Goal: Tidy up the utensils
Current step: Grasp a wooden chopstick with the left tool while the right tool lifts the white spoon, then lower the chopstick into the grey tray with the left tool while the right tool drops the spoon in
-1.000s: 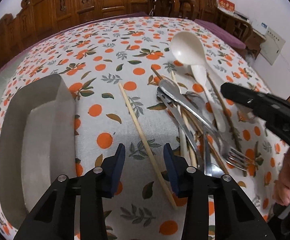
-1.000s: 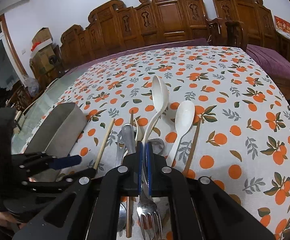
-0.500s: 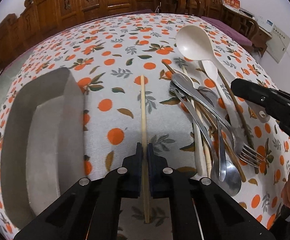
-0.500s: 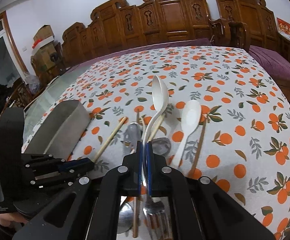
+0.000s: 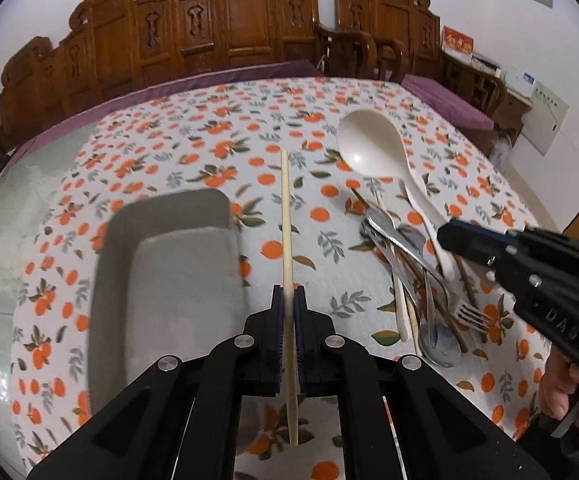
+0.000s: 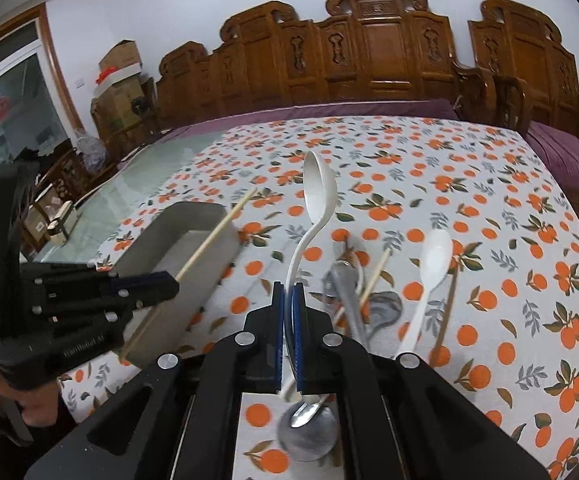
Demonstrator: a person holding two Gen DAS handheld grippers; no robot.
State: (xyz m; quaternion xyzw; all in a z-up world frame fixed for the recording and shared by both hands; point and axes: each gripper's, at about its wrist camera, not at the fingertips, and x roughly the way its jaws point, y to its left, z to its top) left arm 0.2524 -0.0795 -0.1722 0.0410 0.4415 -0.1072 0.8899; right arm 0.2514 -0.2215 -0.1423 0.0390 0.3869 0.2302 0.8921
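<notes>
The left gripper (image 5: 288, 296) has its fingers clamped on a pale, slender wooden chopstick (image 5: 286, 216), raised just right of the grey tray (image 5: 169, 216). The right gripper (image 6: 288, 292) pinches a glossy white spoon (image 6: 317, 188), bowl upward, right of that tray above the surface (image 6: 489, 240).

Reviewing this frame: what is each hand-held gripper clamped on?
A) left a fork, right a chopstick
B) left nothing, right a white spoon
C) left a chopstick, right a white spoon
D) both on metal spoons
C: the left hand-held gripper is shut on a pale chopstick, and the right hand-held gripper is shut on the white spoon by its handle.
</notes>
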